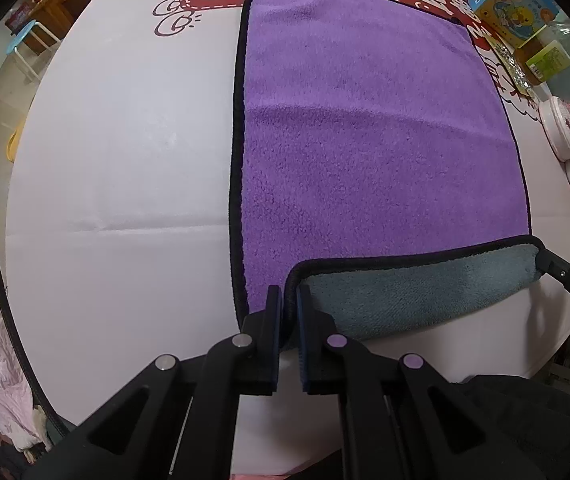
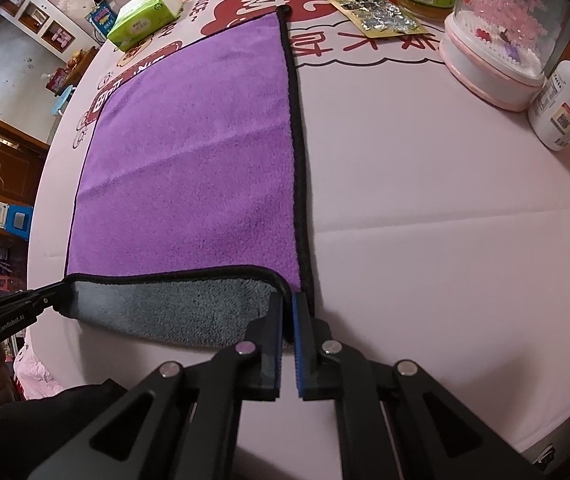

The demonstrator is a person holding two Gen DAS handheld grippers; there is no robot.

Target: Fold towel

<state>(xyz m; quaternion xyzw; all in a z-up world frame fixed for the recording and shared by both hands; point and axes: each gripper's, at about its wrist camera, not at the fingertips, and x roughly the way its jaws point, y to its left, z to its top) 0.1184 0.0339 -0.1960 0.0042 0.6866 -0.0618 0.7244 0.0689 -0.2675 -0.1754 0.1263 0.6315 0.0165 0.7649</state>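
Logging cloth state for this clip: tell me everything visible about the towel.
The towel is plush, purple on top, grey underneath, with black piping around its edge. It lies flat on the white printed table cover, with faint creases. Its near edge is lifted and curled back, showing the grey side. The left claw pinches one near corner, the right claw the other.

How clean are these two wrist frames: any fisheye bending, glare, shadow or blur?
Left wrist view: strong barrel bending bows the purple towel's edges, black vignette in corners, lighting soft and even, focus sharp. Right wrist view: same bending, a narrow shadow beside the towel's right hem, small glints on the foil packet, no motion blur.
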